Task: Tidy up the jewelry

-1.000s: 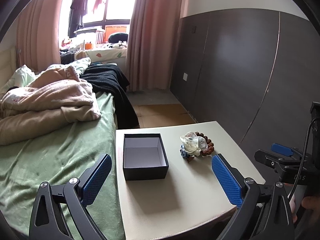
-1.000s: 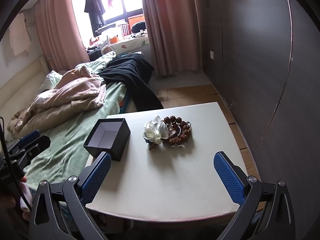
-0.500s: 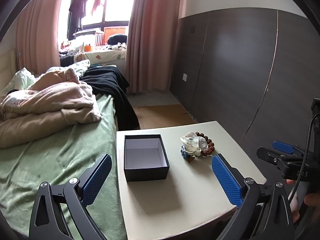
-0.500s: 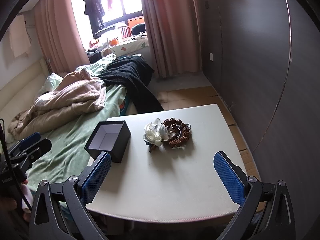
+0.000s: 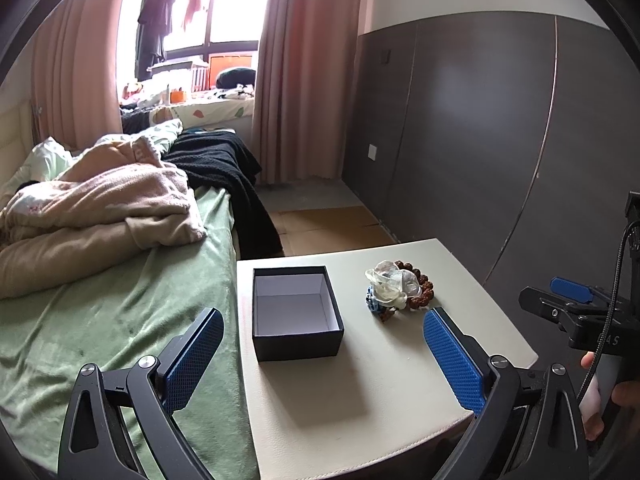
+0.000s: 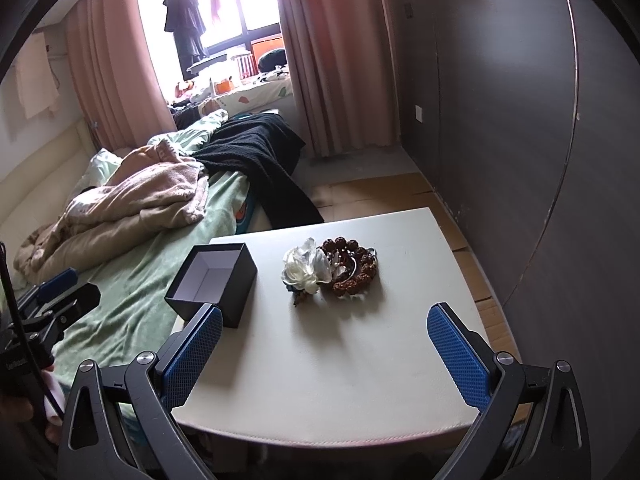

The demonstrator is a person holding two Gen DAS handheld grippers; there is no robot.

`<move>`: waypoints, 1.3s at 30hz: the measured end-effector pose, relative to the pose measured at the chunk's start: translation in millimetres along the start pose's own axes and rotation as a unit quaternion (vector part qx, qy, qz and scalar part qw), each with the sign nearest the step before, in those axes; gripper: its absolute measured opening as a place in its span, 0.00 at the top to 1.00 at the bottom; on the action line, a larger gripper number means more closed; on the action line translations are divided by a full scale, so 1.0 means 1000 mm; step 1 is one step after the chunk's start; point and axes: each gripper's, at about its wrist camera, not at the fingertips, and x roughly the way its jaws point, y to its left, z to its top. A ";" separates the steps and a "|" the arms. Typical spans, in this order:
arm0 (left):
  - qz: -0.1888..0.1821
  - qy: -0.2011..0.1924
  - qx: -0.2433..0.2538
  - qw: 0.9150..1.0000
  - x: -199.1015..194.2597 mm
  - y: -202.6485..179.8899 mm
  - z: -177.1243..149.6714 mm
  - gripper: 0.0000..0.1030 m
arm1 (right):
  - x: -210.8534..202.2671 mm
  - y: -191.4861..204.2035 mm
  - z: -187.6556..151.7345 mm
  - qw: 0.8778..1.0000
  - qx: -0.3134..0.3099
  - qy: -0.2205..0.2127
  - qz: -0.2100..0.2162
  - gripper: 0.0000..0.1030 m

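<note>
Both tools, left tool (image 5: pixel 320 356) and right tool (image 6: pixel 324 352), were held wide and empty. The bead bracelet (image 6: pixel 354 266) and fabric flower (image 6: pixel 306 266) lay tangled right of the open box (image 5: pixel 296 308); both could be dragged together.

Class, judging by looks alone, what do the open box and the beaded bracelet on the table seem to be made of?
Box: likely matte dark cardboard with a pale paper lining; thin, sharp walls. Beaded bracelet: probably wood or seed beads; brown, rough, dull surface.

hidden: items under white flower (image 6: pixel 306 270) | cut off: right gripper (image 5: pixel 568 300) handle
</note>
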 end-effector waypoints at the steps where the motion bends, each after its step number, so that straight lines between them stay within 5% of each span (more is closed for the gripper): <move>1: 0.000 0.000 -0.001 1.000 0.000 0.000 0.000 0.03 | 0.000 0.000 0.000 1.000 -0.001 0.000 -0.001 0.00; 14: -0.004 0.003 0.000 1.000 0.005 0.000 0.000 0.03 | 0.004 0.002 -0.001 1.000 -0.001 0.002 -0.012 0.00; 28: -0.027 0.034 0.000 0.999 0.054 -0.006 -0.001 0.03 | 0.026 -0.027 0.003 0.998 0.059 0.022 -0.014 0.00; 39: -0.053 0.057 0.006 0.997 0.087 -0.024 0.003 0.14 | 0.050 -0.060 0.008 0.991 0.127 0.051 0.005 0.00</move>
